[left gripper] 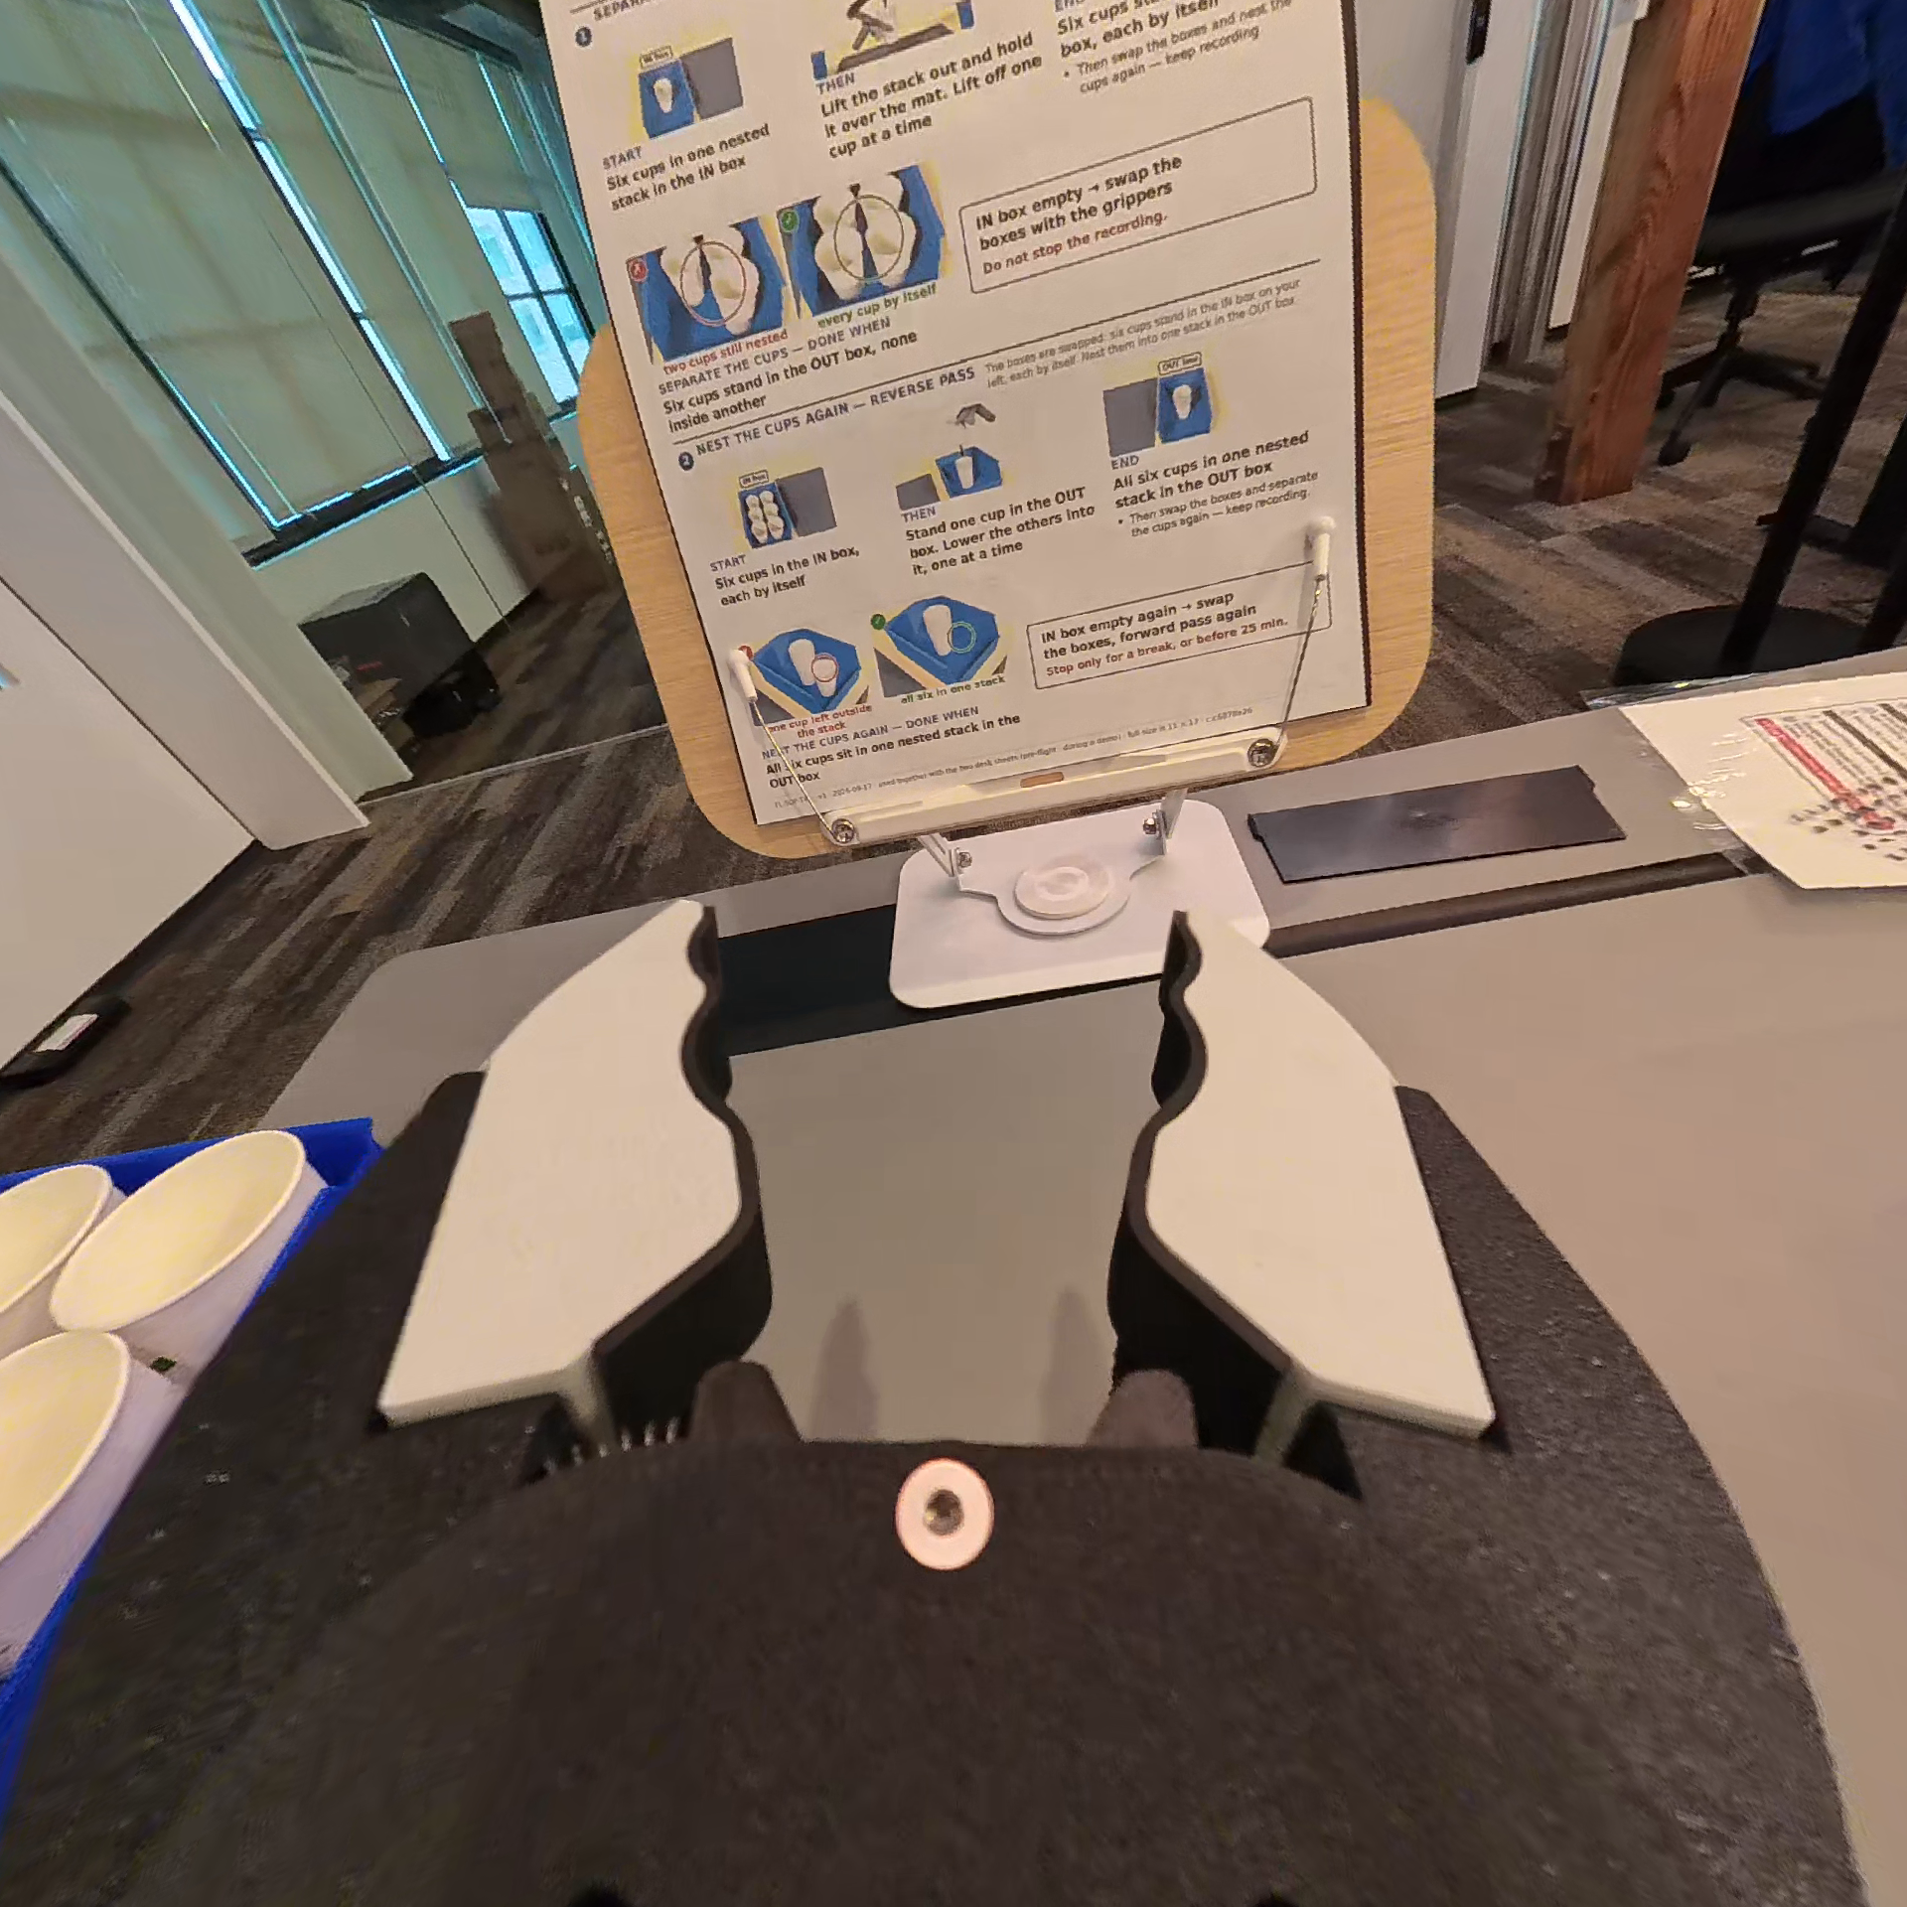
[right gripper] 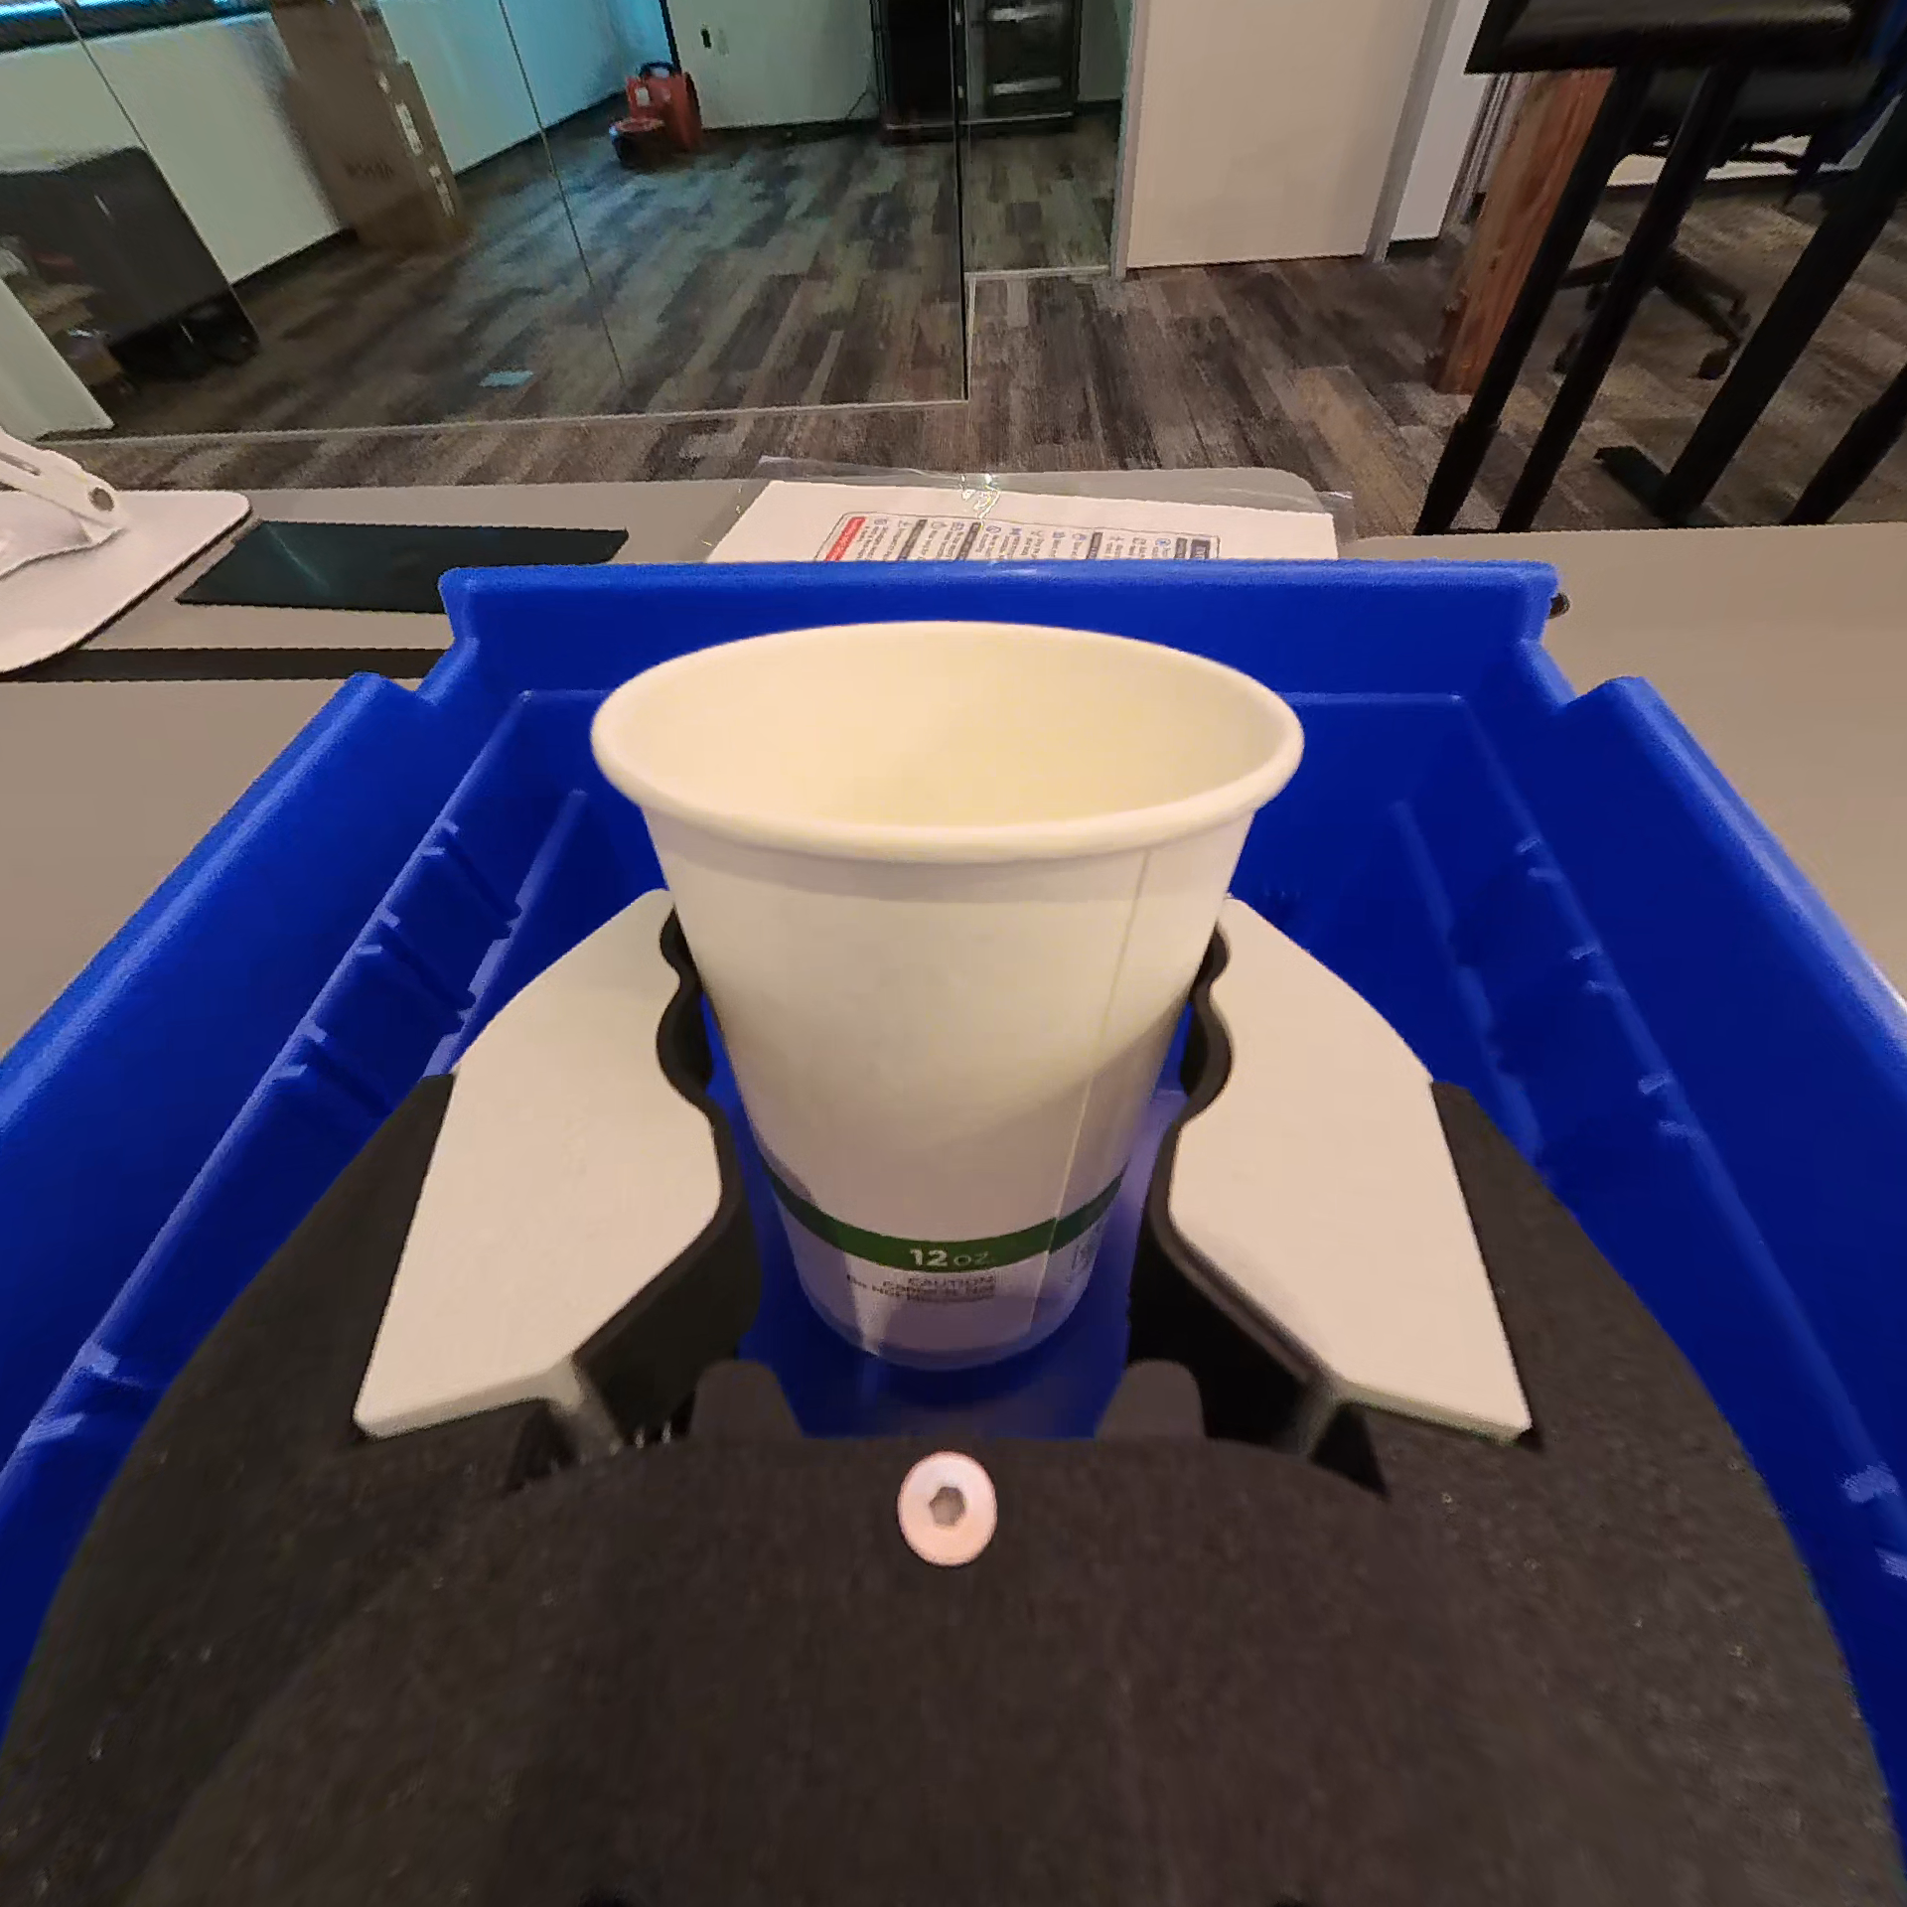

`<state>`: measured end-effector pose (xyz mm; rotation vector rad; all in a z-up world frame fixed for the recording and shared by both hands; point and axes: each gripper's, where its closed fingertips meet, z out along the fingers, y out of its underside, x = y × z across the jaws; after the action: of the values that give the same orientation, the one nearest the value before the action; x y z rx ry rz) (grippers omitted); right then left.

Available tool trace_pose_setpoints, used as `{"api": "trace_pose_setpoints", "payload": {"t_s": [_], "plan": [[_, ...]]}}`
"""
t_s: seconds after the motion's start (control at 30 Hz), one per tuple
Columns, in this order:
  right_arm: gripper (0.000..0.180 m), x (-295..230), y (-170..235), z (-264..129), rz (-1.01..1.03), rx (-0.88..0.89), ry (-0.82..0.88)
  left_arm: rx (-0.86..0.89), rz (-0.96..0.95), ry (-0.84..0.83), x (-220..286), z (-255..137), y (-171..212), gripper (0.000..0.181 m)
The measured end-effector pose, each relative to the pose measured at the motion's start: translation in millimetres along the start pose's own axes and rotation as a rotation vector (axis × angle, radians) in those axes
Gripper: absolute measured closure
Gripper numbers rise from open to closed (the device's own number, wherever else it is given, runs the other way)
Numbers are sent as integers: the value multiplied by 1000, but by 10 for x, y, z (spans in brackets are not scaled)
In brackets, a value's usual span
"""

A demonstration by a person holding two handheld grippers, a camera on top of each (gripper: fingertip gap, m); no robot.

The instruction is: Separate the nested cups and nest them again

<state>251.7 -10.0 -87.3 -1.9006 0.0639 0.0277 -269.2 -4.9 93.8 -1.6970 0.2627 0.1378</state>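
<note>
Two grippers, one with a cup and one with nothing.

Right gripper (right gripper: 944, 991) sits inside a big blue bin (right gripper: 310, 991), and its two fingers are closed on the sides of a white paper cup (right gripper: 929, 991) that stands up straight in the bin. Left gripper (left gripper: 944, 980) hangs over the gray table (left gripper: 1610, 1084) with its fingers wide apart, holding nothing. Beside it on the left, more white cups (left gripper: 175, 1228) stand in another blue bin (left gripper: 346, 1151).

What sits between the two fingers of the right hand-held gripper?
A white paper cup, upright inside the blue bin, fills the gap of the right hand-held gripper; the right wrist view shows it.
</note>
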Motion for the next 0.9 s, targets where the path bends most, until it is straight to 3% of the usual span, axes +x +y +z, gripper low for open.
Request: {"api": "trace_pose_setpoints", "payload": {"t_s": [0.53, 0.67, 0.9], "plan": [[89, -20, 271, -123, -39, -160, 38, 0, -18, 55, 39, -77, 5, 101], [79, 24, 336, -155, -48, -216, 75, -4, -5, 85, 66, -100, 14, 99], [68, 147, 172, -441, -54, -207, 134, -65, 201, 137, 84, -153, 125, 98]]}}
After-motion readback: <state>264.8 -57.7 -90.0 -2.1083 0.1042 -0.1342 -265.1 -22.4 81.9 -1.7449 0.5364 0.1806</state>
